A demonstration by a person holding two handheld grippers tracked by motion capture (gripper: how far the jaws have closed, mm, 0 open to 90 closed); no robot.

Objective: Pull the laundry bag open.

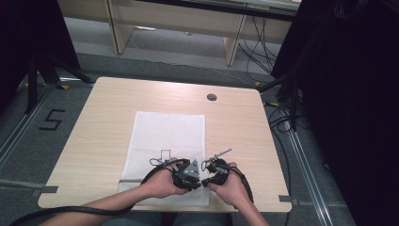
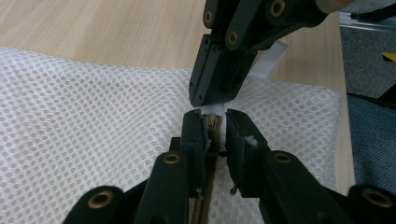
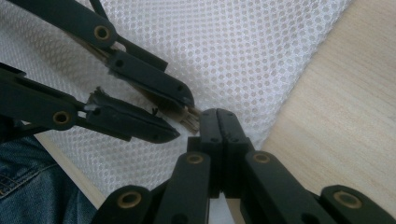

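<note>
A white mesh bag (image 1: 167,134) lies flat on the wooden table (image 1: 94,117), its zipper edge toward the person. Both grippers meet tip to tip at that near edge. The left gripper (image 2: 215,123) straddles the beige zipper end (image 2: 213,120); one pad lies against it and the other stands clear, so the jaws are open. In the right gripper view the left gripper (image 3: 183,117) shows the same gap beside the zipper end (image 3: 189,120). The right gripper (image 3: 218,119) is shut, its tip pinching the bag's white fabric just past the zipper, and comes in from above as the right gripper (image 2: 208,100).
The bag (image 2: 93,102) reaches almost to the table's front edge, where the person's jeans (image 3: 28,186) show. A round cable hole (image 1: 211,97) sits at the table's back. Cables and stand legs crowd the floor to the right (image 1: 282,117). A taped "5" (image 1: 51,120) marks the floor at left.
</note>
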